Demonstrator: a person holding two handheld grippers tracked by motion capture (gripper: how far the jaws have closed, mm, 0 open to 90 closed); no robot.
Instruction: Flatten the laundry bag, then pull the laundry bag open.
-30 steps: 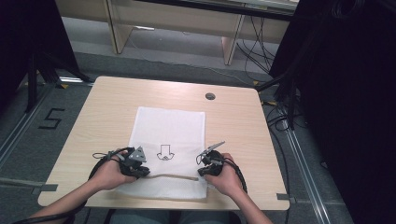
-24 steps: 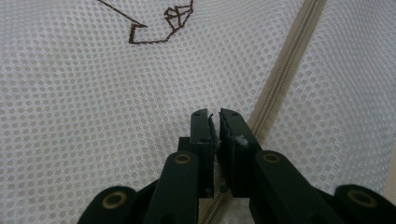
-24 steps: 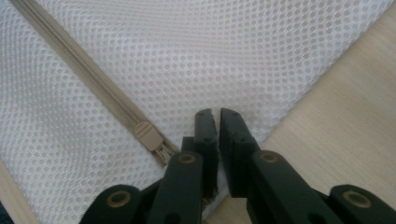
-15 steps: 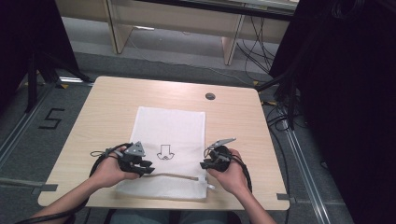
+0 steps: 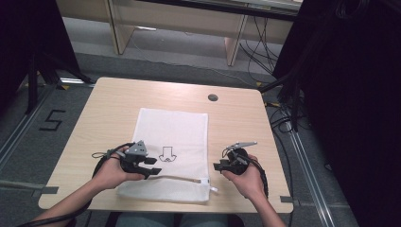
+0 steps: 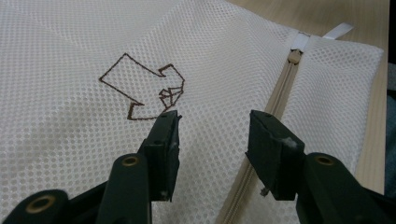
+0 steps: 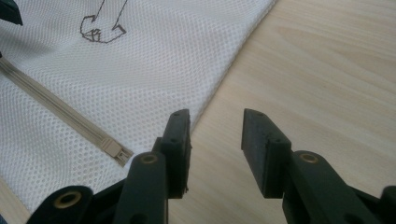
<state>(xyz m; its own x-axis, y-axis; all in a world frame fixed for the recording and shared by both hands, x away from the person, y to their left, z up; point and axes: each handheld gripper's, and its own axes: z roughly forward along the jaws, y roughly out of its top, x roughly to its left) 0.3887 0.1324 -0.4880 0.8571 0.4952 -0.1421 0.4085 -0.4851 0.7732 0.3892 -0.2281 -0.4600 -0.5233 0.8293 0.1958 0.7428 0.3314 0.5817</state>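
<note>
Both grippers, left gripper (image 6: 212,156) and right gripper (image 7: 215,151), have just been opening; jaws are spread, nothing pinched, so the mesh bag (image 5: 175,137) is released flat beneath them.

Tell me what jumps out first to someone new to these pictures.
A white mesh bag lies flat mid-table, a brown arrow drawing on it and a beige zipper along its near edge. The left hand-held gripper sits over that zipper, the right hand-held gripper just off the bag's right edge; both have just been opening, nothing between them.
</note>
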